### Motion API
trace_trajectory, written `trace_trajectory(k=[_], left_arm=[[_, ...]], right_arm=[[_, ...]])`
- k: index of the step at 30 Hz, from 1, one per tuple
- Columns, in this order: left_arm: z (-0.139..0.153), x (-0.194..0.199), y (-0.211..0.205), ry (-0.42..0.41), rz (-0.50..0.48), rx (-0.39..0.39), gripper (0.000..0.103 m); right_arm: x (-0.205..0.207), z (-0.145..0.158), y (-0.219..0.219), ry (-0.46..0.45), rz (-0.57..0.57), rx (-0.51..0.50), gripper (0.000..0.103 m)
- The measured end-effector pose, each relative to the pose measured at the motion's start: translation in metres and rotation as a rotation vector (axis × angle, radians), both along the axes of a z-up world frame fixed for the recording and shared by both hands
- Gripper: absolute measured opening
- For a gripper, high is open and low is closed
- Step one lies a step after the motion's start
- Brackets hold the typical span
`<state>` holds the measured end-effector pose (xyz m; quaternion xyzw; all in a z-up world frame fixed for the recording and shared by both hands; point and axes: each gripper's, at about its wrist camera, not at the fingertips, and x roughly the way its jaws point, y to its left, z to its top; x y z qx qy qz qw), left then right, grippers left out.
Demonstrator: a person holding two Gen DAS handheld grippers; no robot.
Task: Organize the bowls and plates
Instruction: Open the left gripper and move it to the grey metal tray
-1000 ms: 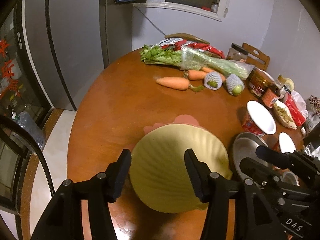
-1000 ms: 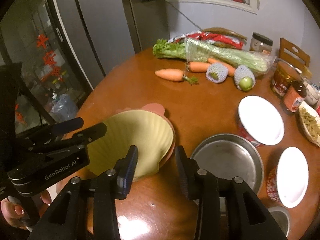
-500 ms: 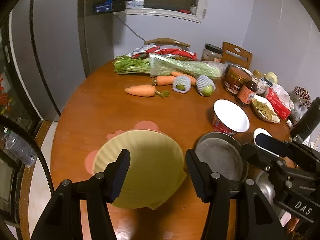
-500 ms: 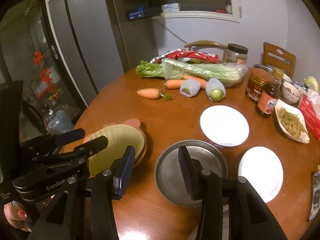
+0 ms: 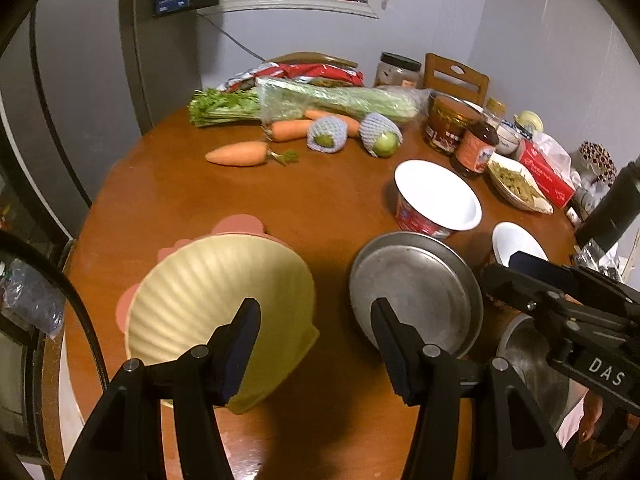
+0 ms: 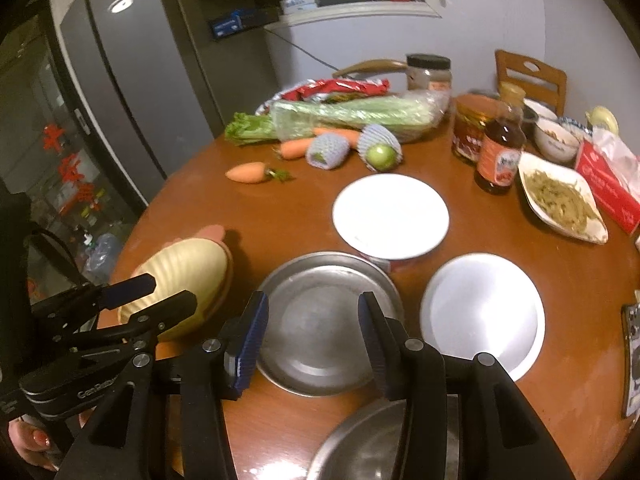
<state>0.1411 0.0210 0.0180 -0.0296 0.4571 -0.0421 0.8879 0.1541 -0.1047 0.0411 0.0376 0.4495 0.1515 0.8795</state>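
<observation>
A yellow shell-shaped plate (image 5: pixel 208 304) lies on a pink plate (image 5: pixel 240 225) at the table's near left; it also shows in the right wrist view (image 6: pixel 184 276). My left gripper (image 5: pixel 316 344) is open and empty, just behind and right of the yellow plate. A steel plate (image 6: pixel 324 320) sits in the middle, in front of my right gripper (image 6: pixel 310 336), which is open and empty above it. A white plate (image 6: pixel 482 312) lies to its right. A white bowl (image 6: pixel 390 212) stands behind. A steel bowl (image 6: pixel 384 444) is under the right gripper.
Carrots (image 5: pixel 238 154), celery in a bag (image 5: pixel 336 98), wrapped fruit (image 5: pixel 380 136), jars and a sauce bottle (image 6: pixel 498 152) crowd the far side. A dish of food (image 6: pixel 560 200) and a red tissue box (image 6: pixel 608 188) sit at the right. A fridge (image 6: pixel 120 80) stands left.
Both grippers have pulled back and swung right. The left gripper has drawn away from the yellow plate, which stays on the pink plate. The right gripper now hovers over the steel plate.
</observation>
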Motion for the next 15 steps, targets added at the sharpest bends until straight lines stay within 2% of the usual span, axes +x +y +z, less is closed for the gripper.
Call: trace_trajectory(k=[8, 15], left_arm=[[-0.019, 0.004, -0.022, 0.052, -0.049, -0.009, 0.057], [-0.024, 0.007, -0.034, 0.058, -0.040, 0.037, 0.057]], right_arm=[[0.007, -0.018, -0.012, 0.055, -0.012, 0.012, 0.048], [0.023, -0.032, -0.012, 0.092, -0.006, -0.010, 0.048]])
